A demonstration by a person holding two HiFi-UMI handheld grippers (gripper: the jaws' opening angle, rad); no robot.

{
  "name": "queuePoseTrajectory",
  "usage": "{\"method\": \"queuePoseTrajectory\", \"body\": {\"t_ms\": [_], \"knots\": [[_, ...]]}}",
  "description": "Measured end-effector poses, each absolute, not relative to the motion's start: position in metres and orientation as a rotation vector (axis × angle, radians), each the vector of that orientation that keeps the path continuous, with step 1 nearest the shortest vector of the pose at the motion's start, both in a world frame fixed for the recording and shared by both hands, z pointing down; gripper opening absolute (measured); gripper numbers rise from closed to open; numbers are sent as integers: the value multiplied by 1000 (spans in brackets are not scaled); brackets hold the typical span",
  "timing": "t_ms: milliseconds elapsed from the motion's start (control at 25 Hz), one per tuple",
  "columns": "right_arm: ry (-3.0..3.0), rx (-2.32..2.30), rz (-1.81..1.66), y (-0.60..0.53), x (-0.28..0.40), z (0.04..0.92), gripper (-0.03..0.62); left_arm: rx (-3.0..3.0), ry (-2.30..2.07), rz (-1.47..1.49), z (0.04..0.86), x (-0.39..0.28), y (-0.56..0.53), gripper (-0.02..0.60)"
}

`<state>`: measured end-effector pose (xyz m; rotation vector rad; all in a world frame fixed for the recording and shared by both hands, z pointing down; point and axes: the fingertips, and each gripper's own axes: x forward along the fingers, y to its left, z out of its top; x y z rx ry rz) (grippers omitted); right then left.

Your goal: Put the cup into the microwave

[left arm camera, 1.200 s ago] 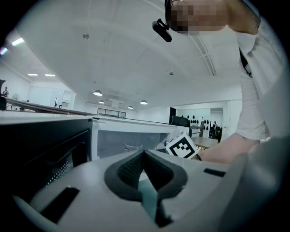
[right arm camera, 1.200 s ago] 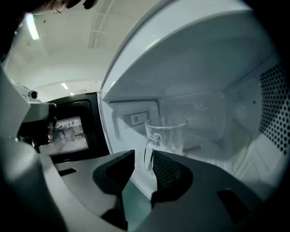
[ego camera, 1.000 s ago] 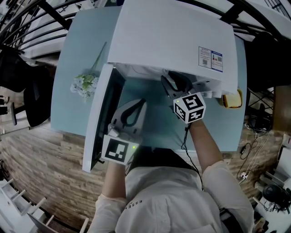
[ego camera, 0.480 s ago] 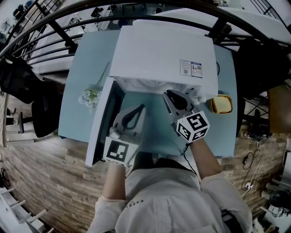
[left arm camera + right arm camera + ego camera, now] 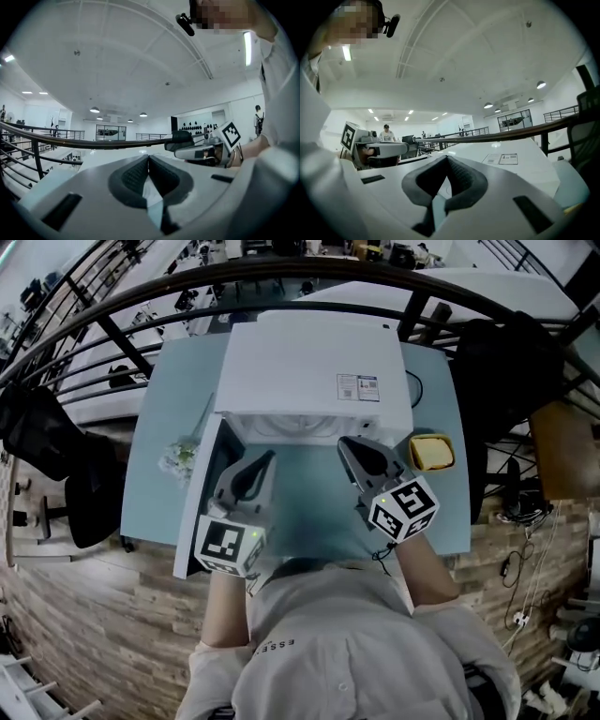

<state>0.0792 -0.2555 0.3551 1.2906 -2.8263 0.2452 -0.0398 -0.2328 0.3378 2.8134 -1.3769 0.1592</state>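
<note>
Left gripper [image 5: 265, 457] and right gripper [image 5: 345, 442] hang by the open microwave [image 5: 309, 371], both jaws pinched closed, empty.

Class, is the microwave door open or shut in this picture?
Open: the door stands swung out at the left of the microwave, leaving the front uncovered.

The microwave [image 5: 309, 371] is a white box standing on the pale blue table [image 5: 164, 399], toward the table's 12 o'clock edge. Its door [image 5: 197, 501] stands open, swung out toward 7 o'clock. A printed label [image 5: 357, 387] lies on its top, toward 3 o'clock.
</note>
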Motion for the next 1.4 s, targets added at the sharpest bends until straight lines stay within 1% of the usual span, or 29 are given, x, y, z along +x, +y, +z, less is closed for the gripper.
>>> {"method": "queuePoseTrajectory", "body": {"t_ms": [200, 720, 1400], "knots": [[-2842, 1317, 135, -247, 92, 334, 15, 2828, -1364, 174, 335, -35, -231, 3], [-2929, 1227, -13, -228, 79, 318, 15, 2844, -1390, 176, 319, -31, -229, 3], [-2900, 1339, 41, -234, 85, 325, 15, 2854, -1386, 196, 316, -31, -227, 3]]}}
